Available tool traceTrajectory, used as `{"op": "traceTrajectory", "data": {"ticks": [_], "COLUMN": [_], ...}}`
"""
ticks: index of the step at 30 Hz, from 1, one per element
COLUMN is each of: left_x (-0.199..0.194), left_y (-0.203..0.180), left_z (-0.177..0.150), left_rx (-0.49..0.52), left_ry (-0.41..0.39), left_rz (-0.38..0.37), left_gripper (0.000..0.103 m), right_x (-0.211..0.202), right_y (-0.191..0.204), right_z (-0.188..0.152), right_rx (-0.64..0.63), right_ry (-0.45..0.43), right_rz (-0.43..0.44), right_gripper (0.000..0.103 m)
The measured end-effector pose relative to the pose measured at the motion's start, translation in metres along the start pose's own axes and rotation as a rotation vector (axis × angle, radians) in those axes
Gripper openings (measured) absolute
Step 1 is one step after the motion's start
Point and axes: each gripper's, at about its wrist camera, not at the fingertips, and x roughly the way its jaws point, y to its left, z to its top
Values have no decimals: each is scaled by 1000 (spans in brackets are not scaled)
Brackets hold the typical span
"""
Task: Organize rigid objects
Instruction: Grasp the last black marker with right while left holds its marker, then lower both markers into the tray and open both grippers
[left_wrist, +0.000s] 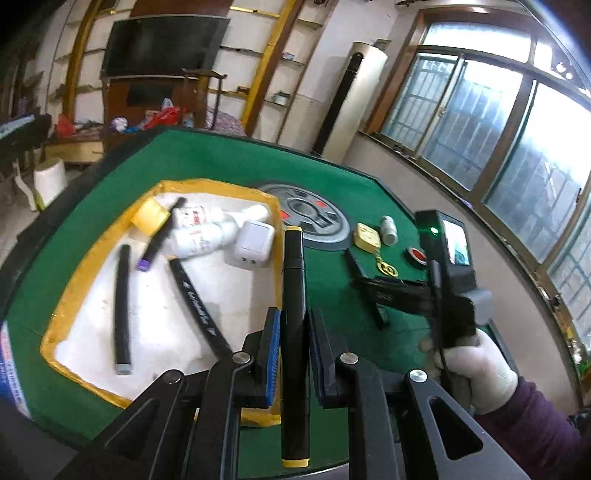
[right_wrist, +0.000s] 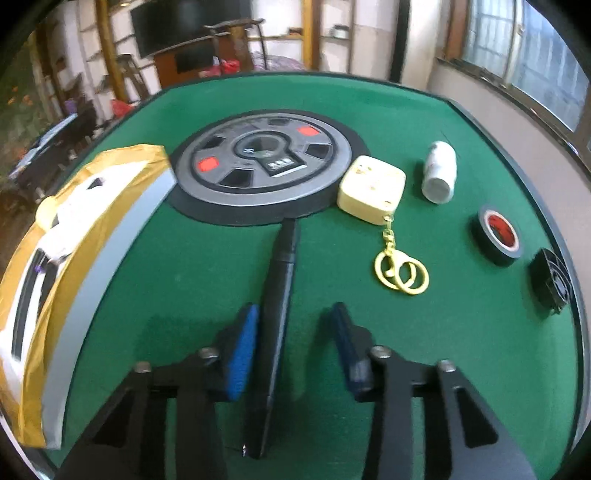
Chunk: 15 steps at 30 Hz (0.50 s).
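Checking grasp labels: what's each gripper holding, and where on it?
Left gripper clamps the yellow-capped black marker at mid-barrel. Right gripper holds nothing yet: the black pen lies between its jaws, with a gap on one side.

A long black marker with yellow ends (left_wrist: 293, 325) stands up between the left gripper's (left_wrist: 294, 334) pads, squeezed tight.

A long black pen (right_wrist: 275, 325) lies between the right gripper's (right_wrist: 291, 354) pads.

I see open green counter (right_wrist: 155, 280) between the yellow-rimmed tray (right_wrist: 55, 295) and keychain box (right_wrist: 371, 194); tape roll (right_wrist: 496, 240) crowds the right edge.
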Motion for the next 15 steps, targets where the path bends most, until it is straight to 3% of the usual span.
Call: {"op": "traceTrajectory", "data": {"ticks": [2,9,15], "left_x": [-2,-13,2], "left_y": [4,33,59], "left_z": [1,4,9], "left_rx": [2,-46,-44], "left_ry": [-3,-16,19], "left_rz": [11,41,143], "left_gripper": [14,14,15], "right_x": [-3,-34,-73], "right_y": [-3,-24,-5], "right_z": [-2,-7,-5], "right_rx": [6,159,161], "right_ry": [0,-34,-59], "right_rz": [11,243,410], "right_gripper": [14,14,14]}}
